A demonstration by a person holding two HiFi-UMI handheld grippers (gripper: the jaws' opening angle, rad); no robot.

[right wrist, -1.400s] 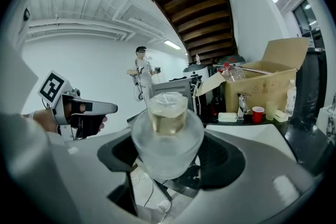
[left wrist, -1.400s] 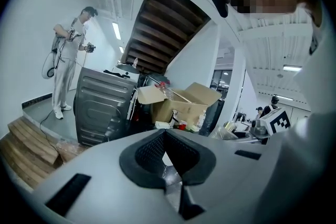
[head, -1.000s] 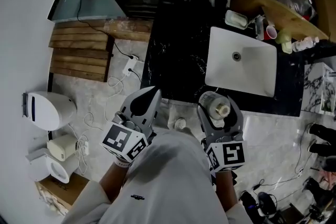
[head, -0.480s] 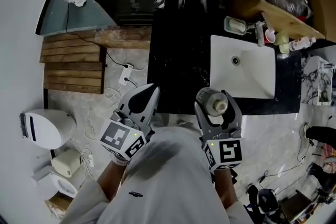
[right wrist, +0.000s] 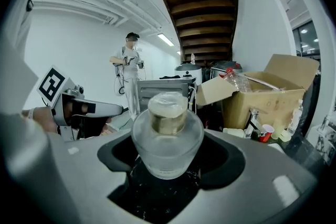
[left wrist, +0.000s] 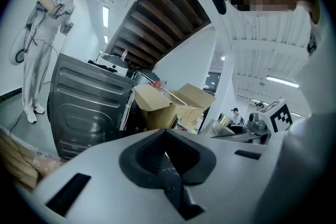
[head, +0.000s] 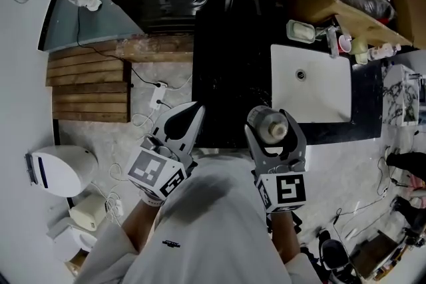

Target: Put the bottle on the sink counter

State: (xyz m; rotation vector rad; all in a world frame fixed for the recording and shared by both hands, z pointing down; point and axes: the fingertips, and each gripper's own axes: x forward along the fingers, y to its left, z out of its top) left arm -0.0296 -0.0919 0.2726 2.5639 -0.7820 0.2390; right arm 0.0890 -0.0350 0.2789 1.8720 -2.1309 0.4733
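Over counter (head: 226, 56) edge now, bottle (head: 268, 124) clamped in my right tongs (head: 274, 134), moved up closer to sink (head: 313, 86). left tongs (head: 190, 114) pinched shut, empty. Set-down looks close.

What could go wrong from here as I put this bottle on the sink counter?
The glass bottle looks smooth and rounded, so it might slip from the right gripper. The white sink lies right beside the black counter; set down too close, the bottle could tip in. Lowered early, it may strike the counter's front edge.
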